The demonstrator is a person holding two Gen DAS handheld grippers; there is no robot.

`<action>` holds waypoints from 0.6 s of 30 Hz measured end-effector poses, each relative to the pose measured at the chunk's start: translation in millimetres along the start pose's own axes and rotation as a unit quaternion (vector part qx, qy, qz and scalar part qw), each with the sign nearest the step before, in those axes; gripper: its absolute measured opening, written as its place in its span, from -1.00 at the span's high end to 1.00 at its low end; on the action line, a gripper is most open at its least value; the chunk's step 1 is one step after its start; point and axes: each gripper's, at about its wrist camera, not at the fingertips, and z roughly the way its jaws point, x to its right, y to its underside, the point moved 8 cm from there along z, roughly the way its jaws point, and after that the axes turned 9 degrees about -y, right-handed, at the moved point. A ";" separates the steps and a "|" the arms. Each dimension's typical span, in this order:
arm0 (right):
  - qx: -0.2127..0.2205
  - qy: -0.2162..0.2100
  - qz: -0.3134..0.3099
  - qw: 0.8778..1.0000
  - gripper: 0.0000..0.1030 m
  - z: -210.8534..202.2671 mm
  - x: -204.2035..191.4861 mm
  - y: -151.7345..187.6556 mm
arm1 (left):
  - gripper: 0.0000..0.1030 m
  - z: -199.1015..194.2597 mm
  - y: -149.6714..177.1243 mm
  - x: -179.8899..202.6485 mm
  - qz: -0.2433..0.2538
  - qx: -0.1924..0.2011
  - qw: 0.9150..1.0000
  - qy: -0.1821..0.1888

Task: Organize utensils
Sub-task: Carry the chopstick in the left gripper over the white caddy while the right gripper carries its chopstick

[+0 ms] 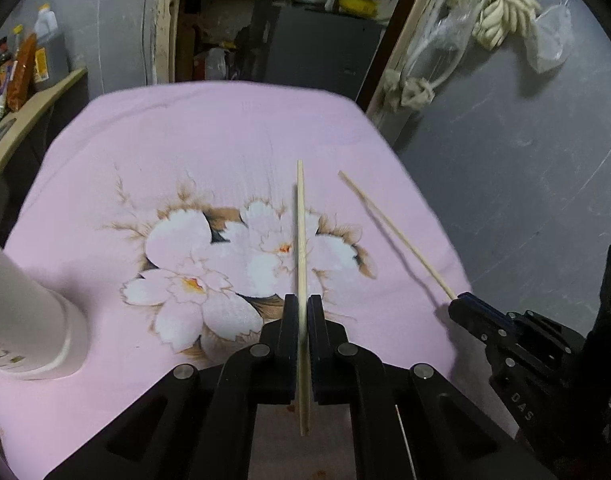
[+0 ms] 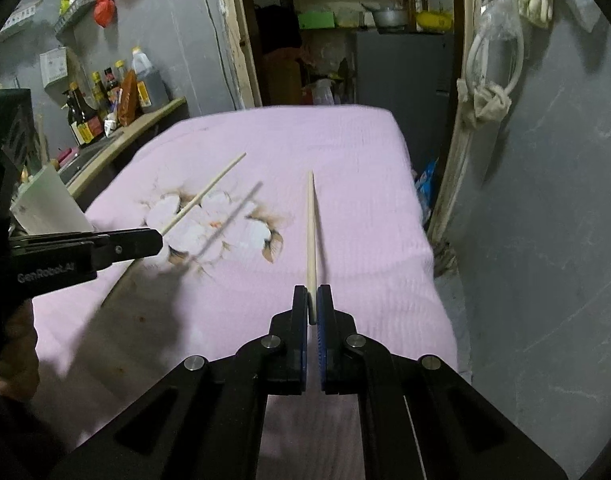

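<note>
My left gripper [image 1: 304, 304] is shut on a pale wooden chopstick [image 1: 301, 240] that points forward, held above the pink flowered cloth [image 1: 225, 140]. My right gripper [image 2: 312, 294] is shut on a second chopstick [image 2: 310, 232], also pointing forward above the cloth. In the left wrist view the right gripper [image 1: 459, 300] shows at the right with its chopstick [image 1: 393, 232] angled up-left. In the right wrist view the left gripper [image 2: 157, 236] shows at the left with its chopstick [image 2: 205, 192]. A white cylindrical holder [image 1: 29, 316] stands on the cloth at the left.
The cloth [image 2: 345, 160] covers a table beside a grey wall [image 2: 545, 200]. A counter with sauce bottles [image 2: 105, 96] lies to the left. A doorway with shelves and a grey cabinet [image 2: 401, 64] lies behind. Cords and bags [image 1: 497, 12] hang on the wall.
</note>
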 end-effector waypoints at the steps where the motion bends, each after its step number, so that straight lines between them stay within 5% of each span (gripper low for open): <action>1: 0.005 0.001 -0.001 1.000 0.92 -4.6 -3.4 -3.4 | 0.90 -7.0 -1.9 -1.0 -0.004 0.008 1.000 0.005; 18: 0.114 -0.004 -0.032 0.993 0.92 -87.9 -79.8 -79.5 | 0.90 -110.8 -44.7 -49.6 -0.026 0.117 0.993 0.020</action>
